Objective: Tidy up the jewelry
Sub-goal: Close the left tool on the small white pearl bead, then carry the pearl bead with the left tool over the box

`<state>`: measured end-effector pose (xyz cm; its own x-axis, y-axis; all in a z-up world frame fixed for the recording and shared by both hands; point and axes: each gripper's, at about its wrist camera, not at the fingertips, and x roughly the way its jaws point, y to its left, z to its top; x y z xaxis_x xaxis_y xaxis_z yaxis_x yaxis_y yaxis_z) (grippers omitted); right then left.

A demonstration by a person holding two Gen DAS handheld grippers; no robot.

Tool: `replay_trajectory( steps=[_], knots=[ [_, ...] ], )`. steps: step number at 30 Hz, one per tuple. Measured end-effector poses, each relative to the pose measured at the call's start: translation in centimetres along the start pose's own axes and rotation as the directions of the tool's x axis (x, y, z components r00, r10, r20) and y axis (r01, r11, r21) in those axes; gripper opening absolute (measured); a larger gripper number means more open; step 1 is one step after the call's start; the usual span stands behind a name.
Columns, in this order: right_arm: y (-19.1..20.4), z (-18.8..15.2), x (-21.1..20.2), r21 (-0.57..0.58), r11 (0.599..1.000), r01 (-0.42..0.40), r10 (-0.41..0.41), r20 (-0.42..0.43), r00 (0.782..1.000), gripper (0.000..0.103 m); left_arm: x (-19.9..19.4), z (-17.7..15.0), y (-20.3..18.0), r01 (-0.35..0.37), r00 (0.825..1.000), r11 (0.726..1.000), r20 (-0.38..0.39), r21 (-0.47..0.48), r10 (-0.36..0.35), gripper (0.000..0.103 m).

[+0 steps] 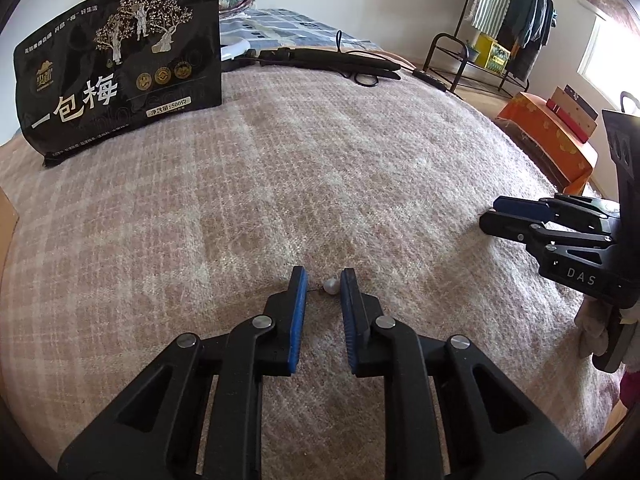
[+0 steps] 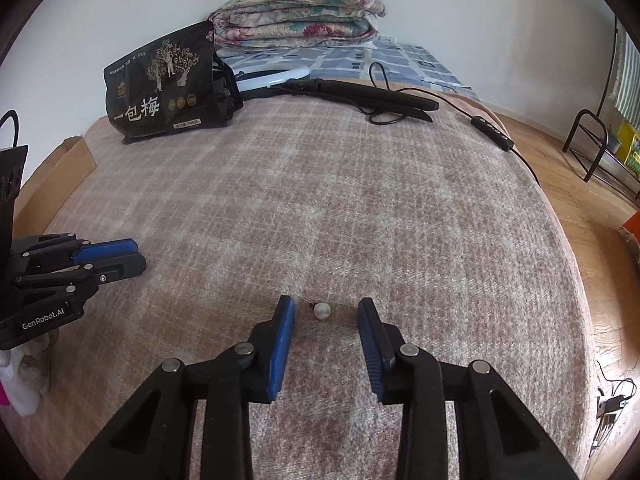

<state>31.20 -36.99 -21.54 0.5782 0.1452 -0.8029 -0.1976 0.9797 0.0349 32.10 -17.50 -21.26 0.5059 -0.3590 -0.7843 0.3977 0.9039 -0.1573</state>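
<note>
**Item 1, first pearl earring** (image 1: 331,286). It lay low on the pink checked blanket (image 1: 280,160) of the bed, between the jaws of your left gripper (image 1: 322,276). The jaws stood narrow and gripped it. The pearl sat against one blue pad, and its thin wire reached the other.

**Item 2, second pearl earring** (image 2: 322,310). It rested on the same blanket between the jaws of your right gripper (image 2: 326,306). These jaws stood open, with the pearl apart from both pads and nearer the left one. A short dark wire showed on that side of the pearl.

**Grippers.** The two were well apart, side by side, with plain blanket between them.

**Surroundings, far end of the bed.**
- A black snack pouch (image 1: 120,68) stood upright.
- A long black device (image 2: 360,94) lay flat, its cable trailing to an inline controller (image 2: 492,132) near the bed's edge.
- A white rounded object (image 2: 276,78) lay behind the pouch.
- A folded floral quilt (image 2: 296,16) sat against the wall.

All of these were well apart from both earrings.

**Surroundings, off the bed.**
- A cardboard box (image 2: 72,160) stood at one side.
- A clothes rack (image 1: 512,20) and an orange-covered box (image 1: 548,140) stood on the wooden floor (image 2: 580,184).
</note>
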Motion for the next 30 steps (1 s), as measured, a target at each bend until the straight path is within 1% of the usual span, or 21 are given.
replay_trajectory(
  steps=[1,3,4,6,8,18,26,30],
  knots=[
    [0.1,0.0,0.1,-0.006,1.000,-0.003,0.003,-0.002,1.000,0.027,0.0,0.0,0.0,0.000,1.000,1.000,0.000,-0.001,0.000,0.016],
    [0.3,0.1,0.2,-0.010,1.000,-0.015,0.015,-0.004,1.000,0.018,0.1,0.0,0.0,0.002,1.000,1.000,0.002,-0.001,-0.002,0.016],
    [0.4,0.0,0.2,-0.011,1.000,-0.019,0.019,-0.005,1.000,0.016,0.1,0.0,0.0,0.002,1.000,1.000,0.002,-0.001,-0.002,0.016],
    [0.5,0.0,0.2,-0.010,1.000,-0.020,0.020,-0.005,1.000,0.008,0.1,0.0,0.0,0.001,1.000,1.000,0.002,0.000,-0.001,0.016],
    [0.5,-0.1,0.2,-0.007,1.000,-0.020,0.020,-0.005,1.000,0.007,0.1,0.0,-0.1,0.002,1.000,1.000,0.003,-0.001,-0.002,0.016],
    [0.1,-0.2,-0.9,0.020,0.999,-0.029,0.029,0.017,0.999,0.006,-0.8,0.0,0.2,0.008,1.000,1.000,0.014,-0.012,-0.008,0.015],
    [0.3,0.0,-2.8,0.022,0.999,-0.023,0.022,0.044,0.999,0.006,-3.4,-0.1,0.7,0.014,0.999,1.000,0.047,-0.024,-0.012,0.015],
    [0.5,0.3,-4.0,0.022,1.000,-0.017,0.016,0.057,0.998,0.006,-5.1,-0.1,1.1,0.005,0.997,1.000,0.071,-0.028,-0.003,0.015]
  ],
)
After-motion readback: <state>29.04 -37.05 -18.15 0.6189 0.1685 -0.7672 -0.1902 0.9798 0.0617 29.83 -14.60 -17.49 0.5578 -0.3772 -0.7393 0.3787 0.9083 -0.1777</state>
